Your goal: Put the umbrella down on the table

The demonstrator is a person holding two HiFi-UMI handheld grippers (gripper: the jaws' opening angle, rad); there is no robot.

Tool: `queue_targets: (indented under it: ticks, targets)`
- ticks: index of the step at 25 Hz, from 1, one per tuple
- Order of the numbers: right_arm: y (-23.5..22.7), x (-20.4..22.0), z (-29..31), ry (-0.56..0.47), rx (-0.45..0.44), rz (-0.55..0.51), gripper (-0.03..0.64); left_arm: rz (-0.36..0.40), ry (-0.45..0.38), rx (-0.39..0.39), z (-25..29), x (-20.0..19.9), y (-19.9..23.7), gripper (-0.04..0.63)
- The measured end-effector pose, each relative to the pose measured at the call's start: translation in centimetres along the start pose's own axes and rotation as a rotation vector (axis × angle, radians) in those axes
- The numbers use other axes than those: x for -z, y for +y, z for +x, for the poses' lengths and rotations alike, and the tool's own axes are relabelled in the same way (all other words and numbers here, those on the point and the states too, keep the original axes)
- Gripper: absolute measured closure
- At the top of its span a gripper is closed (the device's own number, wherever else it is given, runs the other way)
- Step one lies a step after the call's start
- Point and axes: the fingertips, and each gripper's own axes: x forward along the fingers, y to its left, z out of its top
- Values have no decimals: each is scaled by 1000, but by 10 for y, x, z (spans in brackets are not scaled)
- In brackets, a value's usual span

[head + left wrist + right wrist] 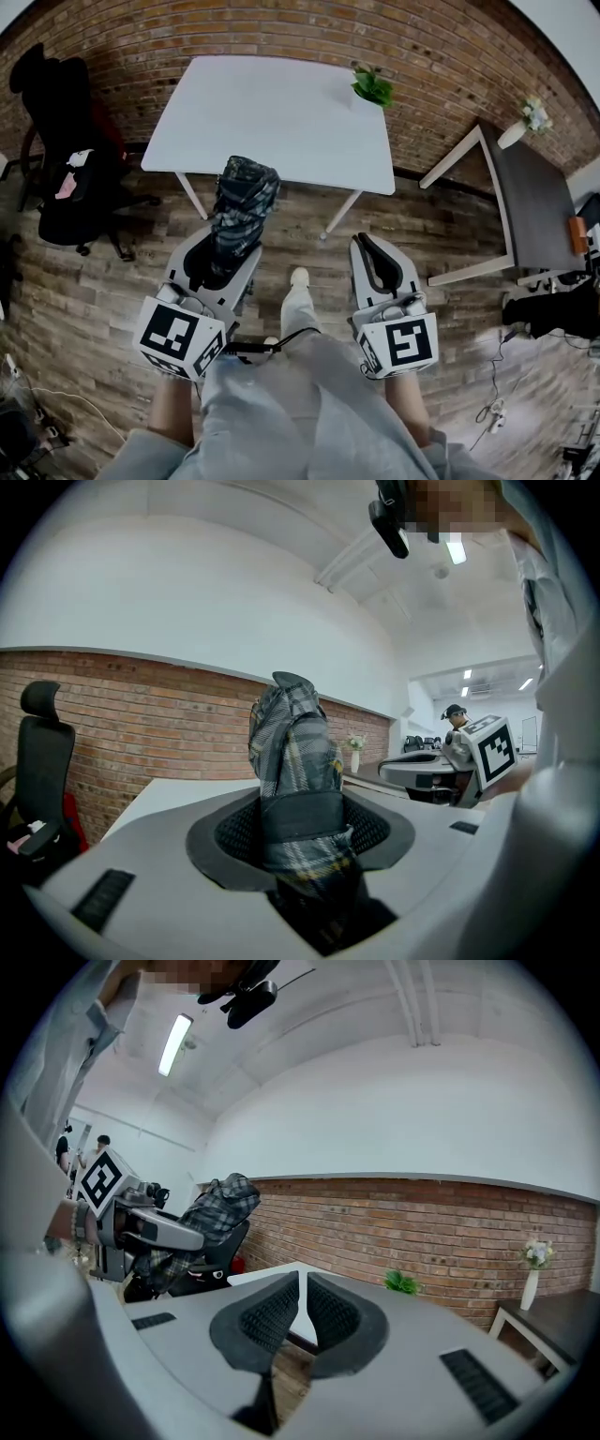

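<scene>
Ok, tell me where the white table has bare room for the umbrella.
The white table is bare nearly all over: from its left edge across the middle to the near right corner. Only the far right corner is taken, by the small potted plant. The umbrella should fit anywhere else.

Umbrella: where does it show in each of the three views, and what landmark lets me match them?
Head view: the umbrella is left of centre, held by the left gripper.
Left gripper view: it is in the centre, upright, clamped low down.
Right gripper view: it is at the left, midway up.
Shared landmark: the brick wall.
</scene>
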Motion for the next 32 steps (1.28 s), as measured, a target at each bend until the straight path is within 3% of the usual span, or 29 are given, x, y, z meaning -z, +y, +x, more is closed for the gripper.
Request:
queue_targets:
  ticks: [10, 25, 32]
  targets:
    - [-60, 9, 83, -1, -43, 24, 560, -1, 3, -36, 84, -14, 40, 370]
    - [-191, 15, 234, 20, -131, 34, 560, -36, 20, -103, 258, -43, 107, 370]
    - [-233, 18, 276, 27, -163, 37, 560, -48, 30, -138, 310, -50, 124, 370]
